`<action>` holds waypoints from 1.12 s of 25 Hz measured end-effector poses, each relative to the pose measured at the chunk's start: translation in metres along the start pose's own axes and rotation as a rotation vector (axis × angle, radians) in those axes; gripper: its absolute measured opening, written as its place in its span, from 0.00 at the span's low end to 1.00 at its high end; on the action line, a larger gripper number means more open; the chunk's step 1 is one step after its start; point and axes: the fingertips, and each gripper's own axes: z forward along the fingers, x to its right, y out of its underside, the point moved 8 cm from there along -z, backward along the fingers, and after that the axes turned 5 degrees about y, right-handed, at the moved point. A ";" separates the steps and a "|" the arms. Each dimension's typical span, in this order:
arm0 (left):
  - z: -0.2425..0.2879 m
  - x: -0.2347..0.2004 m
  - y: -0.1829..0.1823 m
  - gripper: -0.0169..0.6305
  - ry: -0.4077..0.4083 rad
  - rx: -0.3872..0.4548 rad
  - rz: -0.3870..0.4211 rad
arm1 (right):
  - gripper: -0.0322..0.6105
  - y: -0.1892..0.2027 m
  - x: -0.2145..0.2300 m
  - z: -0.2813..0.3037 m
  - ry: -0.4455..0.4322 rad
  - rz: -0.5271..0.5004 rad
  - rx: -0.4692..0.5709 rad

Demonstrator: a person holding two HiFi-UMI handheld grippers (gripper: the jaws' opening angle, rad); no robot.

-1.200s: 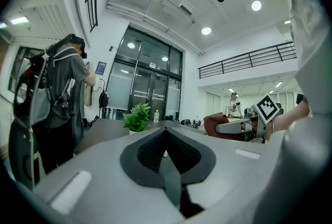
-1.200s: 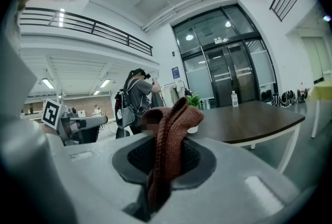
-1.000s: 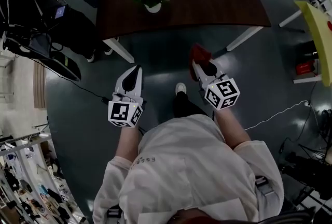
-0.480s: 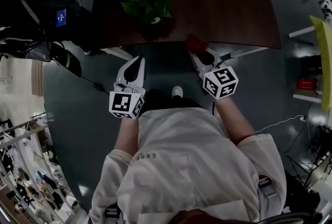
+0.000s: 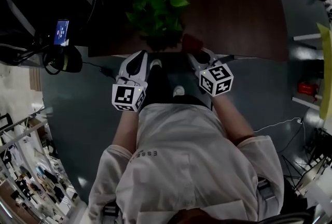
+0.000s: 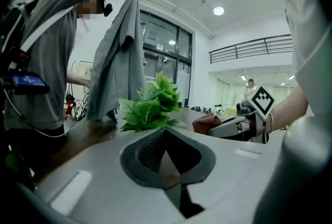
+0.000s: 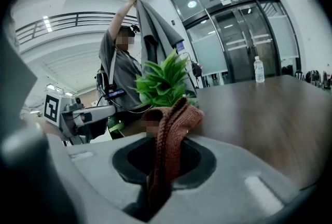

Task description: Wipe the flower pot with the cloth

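A leafy green plant (image 5: 162, 2) stands near the front edge of the dark brown table (image 5: 233, 15); its leaves hide the pot. My left gripper (image 5: 140, 58) is shut and empty, just left of the plant at the table edge. My right gripper (image 5: 196, 54) is shut on a red-brown knitted cloth (image 5: 191, 42), just right of the plant. In the right gripper view the cloth (image 7: 174, 124) sticks up from between the jaws, with the plant (image 7: 163, 83) behind it. The left gripper view shows the plant (image 6: 150, 106) ahead and the cloth (image 6: 206, 123) in the right gripper.
A person (image 7: 122, 57) holds up a grey garment (image 6: 116, 62) at the table's far left. A water bottle (image 7: 258, 70) stands on the far side of the table. Cables and gear lie on the floor at left (image 5: 57, 57), a yellow object (image 5: 326, 72) at right.
Both grippers have moved forward and a little down, from over the floor to the table's front edge on either side of the plant. The cloth stays in the right gripper.
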 end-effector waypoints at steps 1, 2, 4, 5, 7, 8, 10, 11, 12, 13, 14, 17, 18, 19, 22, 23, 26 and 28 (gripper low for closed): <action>0.009 -0.008 0.005 0.05 0.004 -0.015 -0.008 | 0.12 0.001 0.000 0.014 -0.011 0.003 -0.022; 0.018 -0.016 0.008 0.05 0.010 -0.028 -0.019 | 0.12 0.002 0.000 0.028 -0.021 0.008 -0.043; 0.037 -0.029 0.012 0.05 0.029 -0.039 -0.043 | 0.12 0.002 0.002 0.055 -0.037 0.016 -0.078; 0.047 -0.035 0.013 0.05 0.036 -0.040 -0.047 | 0.12 0.001 0.005 0.067 -0.039 0.017 -0.093; 0.064 -0.046 0.015 0.05 0.042 -0.040 -0.041 | 0.12 -0.003 0.012 0.088 -0.039 0.018 -0.110; 0.072 -0.051 0.017 0.05 0.042 -0.042 -0.036 | 0.12 -0.006 0.015 0.096 -0.040 0.018 -0.112; 0.084 -0.058 0.019 0.05 0.044 -0.042 -0.034 | 0.12 -0.010 0.023 0.108 -0.046 0.004 -0.115; 0.088 -0.060 0.020 0.05 0.047 -0.039 -0.042 | 0.12 -0.010 0.027 0.111 -0.055 -0.012 -0.126; 0.092 -0.060 0.019 0.05 0.053 -0.033 -0.057 | 0.12 -0.009 0.031 0.115 -0.070 -0.029 -0.149; 0.095 -0.060 0.019 0.05 0.059 -0.026 -0.072 | 0.12 -0.008 0.035 0.119 -0.089 -0.044 -0.184; 0.099 -0.060 0.019 0.05 0.064 -0.022 -0.082 | 0.12 -0.006 0.038 0.124 -0.109 -0.054 -0.222; 0.108 -0.063 0.019 0.05 0.075 -0.020 -0.076 | 0.12 -0.005 0.044 0.141 -0.159 -0.047 -0.319; 0.109 -0.063 0.019 0.05 0.077 -0.021 -0.074 | 0.13 -0.004 0.045 0.145 -0.172 -0.040 -0.344; 0.110 -0.062 0.020 0.05 0.080 -0.024 -0.069 | 0.12 -0.002 0.045 0.148 -0.182 -0.036 -0.366; 0.112 -0.057 0.024 0.05 0.098 -0.049 -0.044 | 0.13 0.005 0.041 0.155 -0.208 -0.052 -0.435; 0.113 -0.056 0.026 0.05 0.102 -0.054 -0.042 | 0.13 0.007 0.038 0.156 -0.214 -0.063 -0.459; 0.114 -0.058 0.028 0.05 0.096 -0.050 -0.058 | 0.13 0.012 0.035 0.151 -0.221 -0.079 -0.502; 0.111 -0.059 0.027 0.05 0.087 -0.049 -0.059 | 0.13 0.011 0.041 0.143 -0.201 -0.068 -0.487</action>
